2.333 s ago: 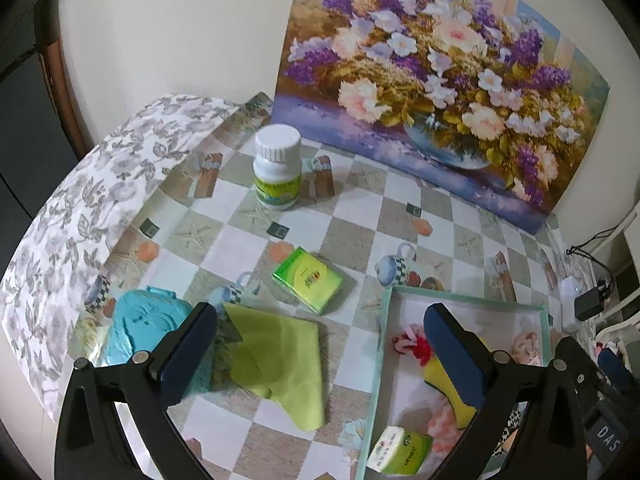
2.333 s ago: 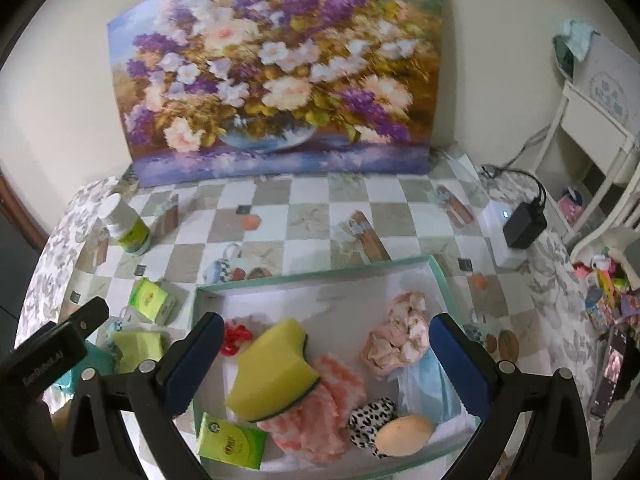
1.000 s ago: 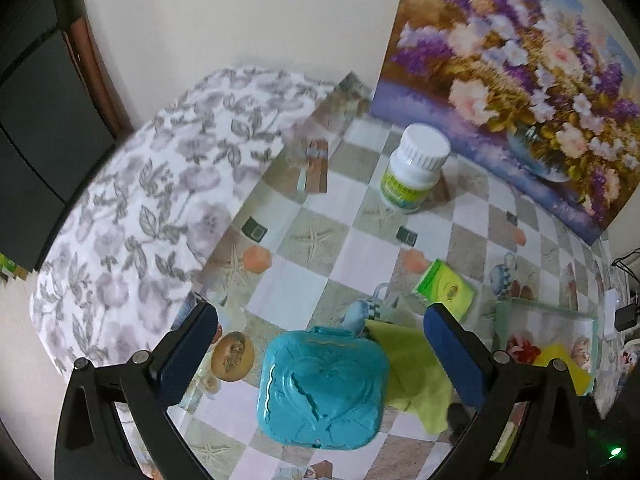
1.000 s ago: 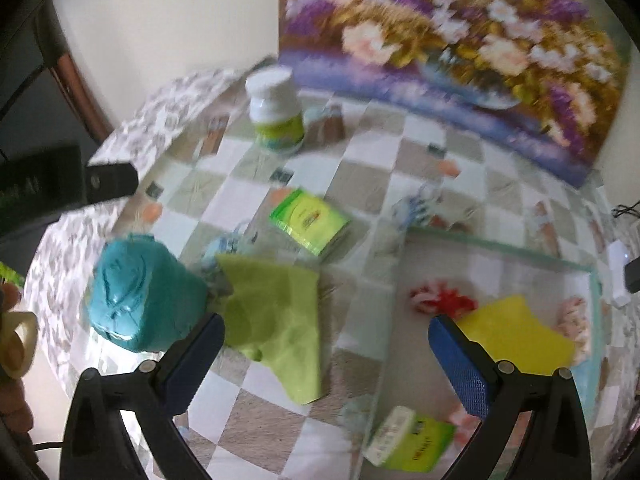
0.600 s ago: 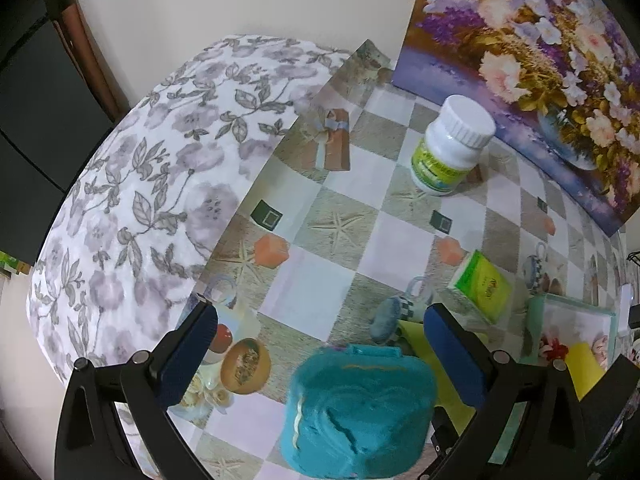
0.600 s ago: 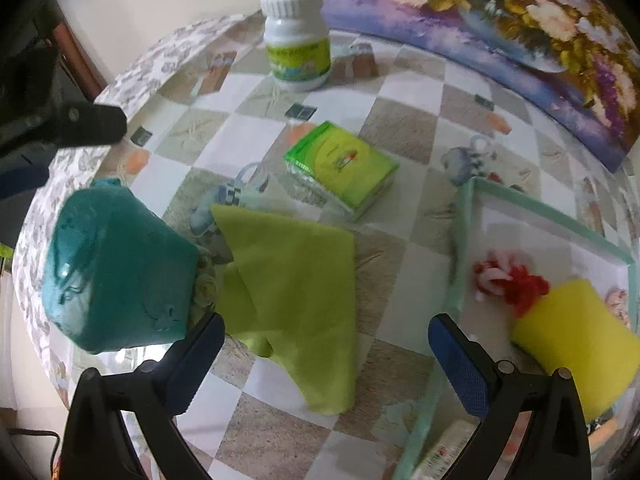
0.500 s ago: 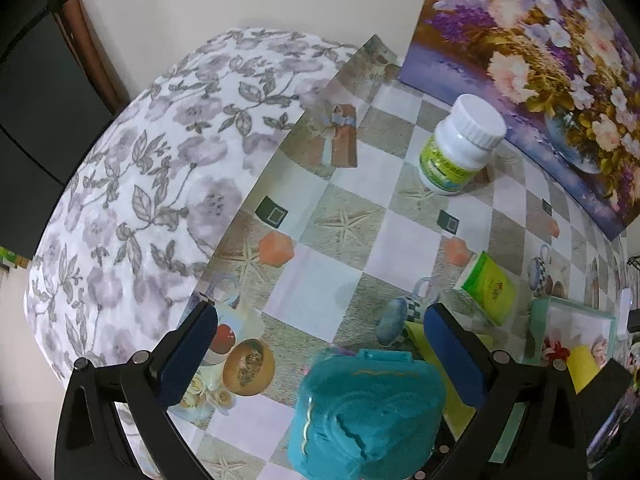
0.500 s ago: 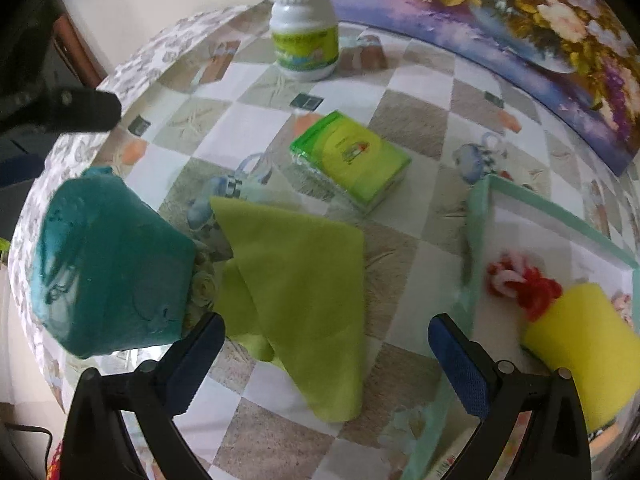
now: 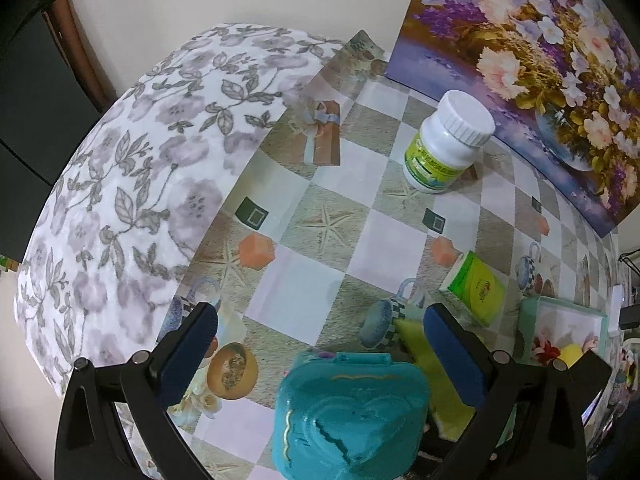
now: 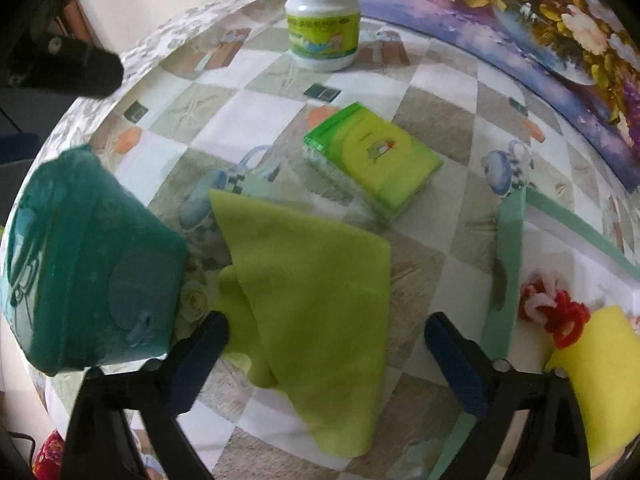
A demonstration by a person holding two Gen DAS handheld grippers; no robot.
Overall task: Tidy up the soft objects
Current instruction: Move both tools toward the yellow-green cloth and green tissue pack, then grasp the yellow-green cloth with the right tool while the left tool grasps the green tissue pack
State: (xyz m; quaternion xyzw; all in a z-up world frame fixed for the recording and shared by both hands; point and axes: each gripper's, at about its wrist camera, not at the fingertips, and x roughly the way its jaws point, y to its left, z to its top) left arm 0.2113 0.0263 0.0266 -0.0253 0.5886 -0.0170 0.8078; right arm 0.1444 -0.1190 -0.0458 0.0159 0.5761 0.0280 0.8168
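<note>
The sorting looks partly done. At the right of the surface (image 10: 256, 120) a tray (image 10: 510, 240) already holds a yellow sponge (image 10: 600, 364) and a red and white scrunchie (image 10: 556, 312), while a green cloth (image 10: 308, 304) and a green tissue pack (image 10: 380, 160) lie outside it, so those two soft things seem to be what is left. The right gripper (image 10: 326, 352) points down over the near part of the cloth; its jaws have just been closing a little but stand spread, the cloth lying between them with neither pad pressing on it. The left gripper (image 9: 320, 344) hangs with its jaws spread wide over a teal box (image 9: 348, 408) just left of the cloth, not touching it. A white bottle (image 10: 322, 16) stands far back by the flower painting (image 9: 540, 60); being hard, it probably stays put.
</note>
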